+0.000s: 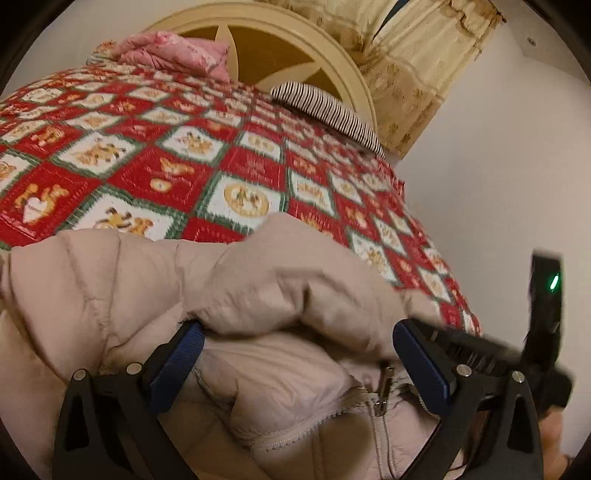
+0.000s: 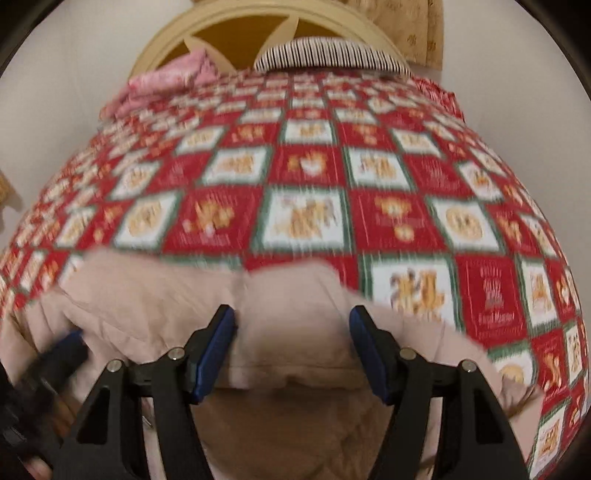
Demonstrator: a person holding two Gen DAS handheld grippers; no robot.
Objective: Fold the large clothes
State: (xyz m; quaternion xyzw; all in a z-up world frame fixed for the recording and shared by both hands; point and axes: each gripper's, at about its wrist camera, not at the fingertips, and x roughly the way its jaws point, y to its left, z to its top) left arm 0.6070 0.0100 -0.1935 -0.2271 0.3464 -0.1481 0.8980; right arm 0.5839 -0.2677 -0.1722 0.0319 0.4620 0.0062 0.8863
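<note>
Both grippers angle downward over a beige puffer jacket (image 1: 155,295) at the near edge of the quilted bed (image 2: 306,155), left gripper (image 1: 295,354) and right gripper (image 2: 291,343) each spread around bunched fabric, not visibly pinching.

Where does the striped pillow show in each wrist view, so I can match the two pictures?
Left wrist: striped pillow sits upper centre-right, at the far end of the quilt, against the headboard's right side.
Right wrist: striped pillow sits top centre, just right of the middle, in front of the headboard.
Shared landmark: the round cream headboard with its star cut-out; the pink bedding lies left of the pillow in both.
</note>
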